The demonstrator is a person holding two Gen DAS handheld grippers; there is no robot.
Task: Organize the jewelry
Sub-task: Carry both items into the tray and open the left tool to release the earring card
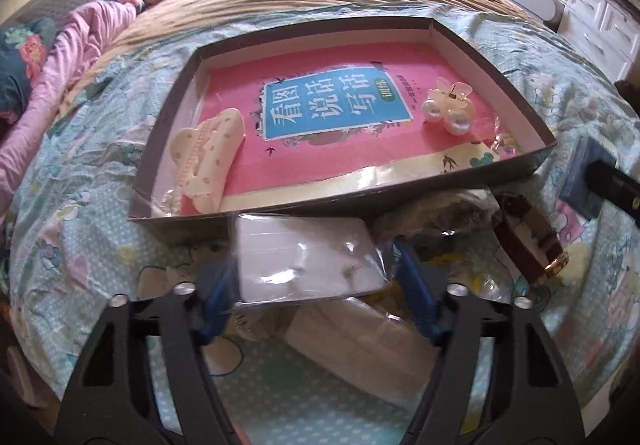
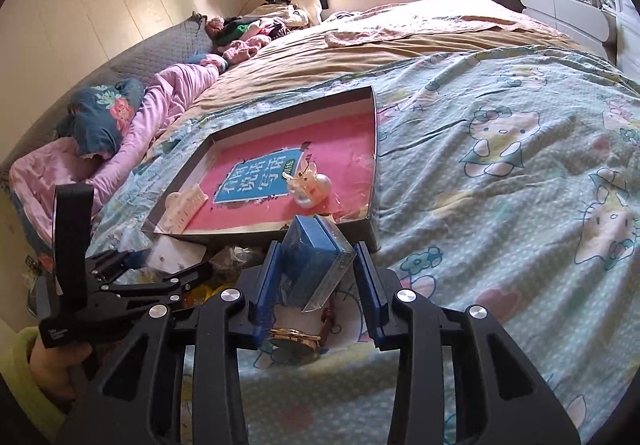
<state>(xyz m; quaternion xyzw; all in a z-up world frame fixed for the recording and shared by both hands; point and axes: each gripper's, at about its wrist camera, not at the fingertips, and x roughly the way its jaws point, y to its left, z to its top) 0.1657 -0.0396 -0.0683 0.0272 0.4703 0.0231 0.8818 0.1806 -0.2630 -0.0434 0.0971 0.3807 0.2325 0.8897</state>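
My right gripper [image 2: 316,277] clenches a blue box [image 2: 312,257] above a watch [image 2: 298,337] on the bed [image 2: 500,173]. My left gripper [image 1: 316,277] brackets a white packet [image 1: 308,257]; contact unclear. Beyond, the tray [image 1: 500,57] holds two hair clips.

Left hand-held gripper [image 1: 316,277] angled down, jaws half-closed; right hand-held gripper [image 2: 316,273] jaws narrow, clamped, pointing far

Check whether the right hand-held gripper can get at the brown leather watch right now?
Probably not: the right hand-held gripper is shut on a blue box in clear wrap, so its jaws are full. The brown leather watch lies just beneath.
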